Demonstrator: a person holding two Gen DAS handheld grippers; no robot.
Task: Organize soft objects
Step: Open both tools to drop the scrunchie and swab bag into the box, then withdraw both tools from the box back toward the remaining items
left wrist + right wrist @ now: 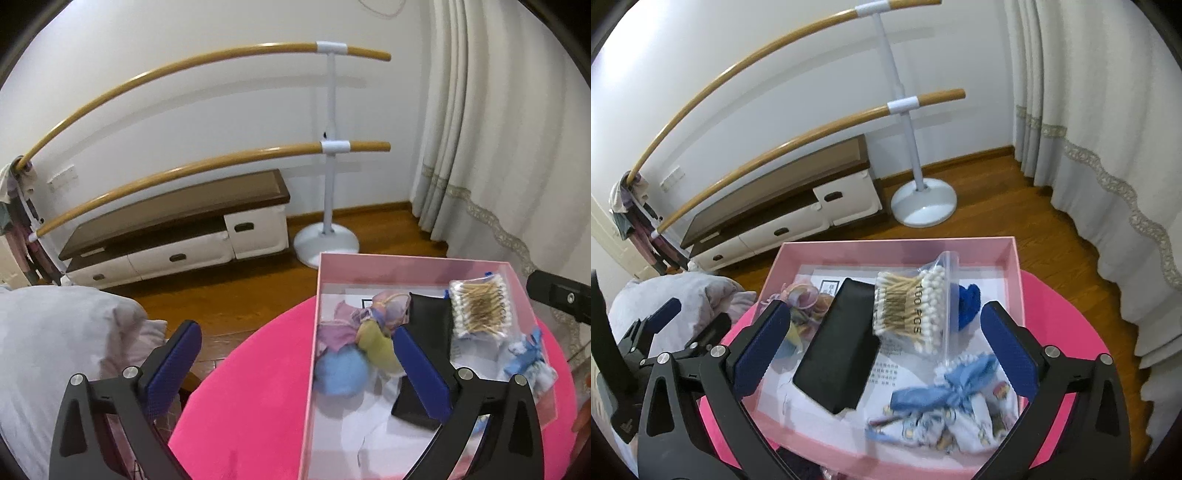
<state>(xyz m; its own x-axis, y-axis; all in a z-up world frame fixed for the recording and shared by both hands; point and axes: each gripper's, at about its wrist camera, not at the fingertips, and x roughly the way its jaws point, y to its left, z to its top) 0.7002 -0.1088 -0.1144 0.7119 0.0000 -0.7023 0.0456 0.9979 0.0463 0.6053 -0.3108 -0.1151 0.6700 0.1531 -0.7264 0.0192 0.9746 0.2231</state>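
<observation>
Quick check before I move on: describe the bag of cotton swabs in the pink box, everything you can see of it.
The bag of cotton swabs is a clear zip-top plastic pouch, sealed as far as shows, printed "100 PCS". Inside sits a tight bundle of wooden-stemmed swabs with white tips at both ends. It lies flat in the pink box, toward the back, beside the black case, with its right edge over a dark blue fabric item. Neither set of tongs touches it.

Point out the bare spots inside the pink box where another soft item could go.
The pink cardboard box has bare white paper along its near edge, in front of the black rectangular case. The far right corner is open too. Crowded: the clear bag of cotton swabs, the blue bow hair tie and the pastel scrunchies.
</observation>
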